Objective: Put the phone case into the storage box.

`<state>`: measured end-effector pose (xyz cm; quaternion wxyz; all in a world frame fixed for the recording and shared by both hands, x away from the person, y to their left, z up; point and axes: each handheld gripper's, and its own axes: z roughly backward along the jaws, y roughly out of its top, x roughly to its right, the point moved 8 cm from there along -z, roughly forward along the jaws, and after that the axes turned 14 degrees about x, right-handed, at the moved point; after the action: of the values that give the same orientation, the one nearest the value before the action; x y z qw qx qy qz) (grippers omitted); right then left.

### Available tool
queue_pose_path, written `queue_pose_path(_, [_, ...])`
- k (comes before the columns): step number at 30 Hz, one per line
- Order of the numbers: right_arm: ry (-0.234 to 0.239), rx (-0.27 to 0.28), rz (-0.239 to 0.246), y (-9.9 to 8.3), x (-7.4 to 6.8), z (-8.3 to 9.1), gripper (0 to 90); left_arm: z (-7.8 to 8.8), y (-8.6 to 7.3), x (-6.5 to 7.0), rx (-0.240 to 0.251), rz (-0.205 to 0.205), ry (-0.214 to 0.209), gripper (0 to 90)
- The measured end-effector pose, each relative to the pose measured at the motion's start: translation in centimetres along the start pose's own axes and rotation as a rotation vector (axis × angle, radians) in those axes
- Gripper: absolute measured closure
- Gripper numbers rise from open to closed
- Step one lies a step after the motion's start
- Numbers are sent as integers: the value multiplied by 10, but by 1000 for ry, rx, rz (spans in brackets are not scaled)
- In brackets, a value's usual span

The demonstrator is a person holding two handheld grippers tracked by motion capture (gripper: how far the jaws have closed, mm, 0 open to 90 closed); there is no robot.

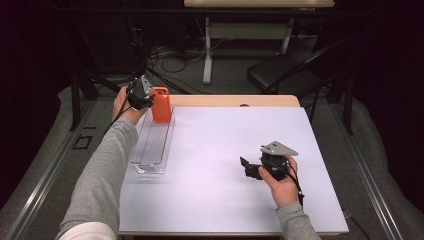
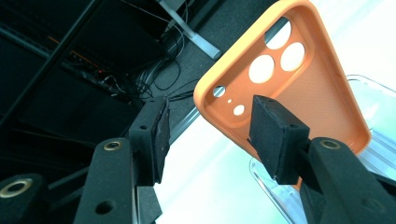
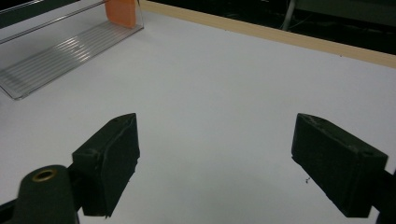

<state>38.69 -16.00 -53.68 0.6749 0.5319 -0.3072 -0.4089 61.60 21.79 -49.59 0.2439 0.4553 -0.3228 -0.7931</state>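
Orange phone case, standing upright at the far end of a clear plastic tray, its hollow inner face turned toward the left gripper. In the left gripper view the case shows its camera cut-outs, three large round holes and several small ones, near its upper end, and its lower end sits in the ribbed tray.

The tray lies along the left edge of the white table, its long axis running from near to far; the case occupies the end nearest the table's far left corner.

Left gripper: held at the far left corner, just beside the case. Its jaws stand apart; one pad lies in front of the case's inner face, the other is well clear of the case on its outer side, with a gap between it and the case edge. The grip is released: no pad visibly presses the case.

Right gripper: held low over the table, nearer its right and near edges, well apart from tray and case. In the right gripper view its jaws are spread wide with bare table top between them; released, grasping nothing. Tray and case appear at upper left.
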Motion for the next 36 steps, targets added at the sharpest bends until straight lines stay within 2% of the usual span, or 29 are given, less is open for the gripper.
queue_pose_path(8, [2, 4, 0, -1, -1, 1, 148, 4, 3, -1, 5, 2, 0, 458])
queue_pose_path(12, [3, 5, 3, -1, 0, 1, 148, 5, 3, -2, 8, 24, 6, 445])
queue_pose_path(25, [5, 6, 4, -2, 0, 2, 148, 7, 3, -5, -6, 37, 17, 437])
queue_pose_path(36, [2, 10, 15, -2, 1, 2, 148, 13, 3, -7, -21, 74, 32, 437])
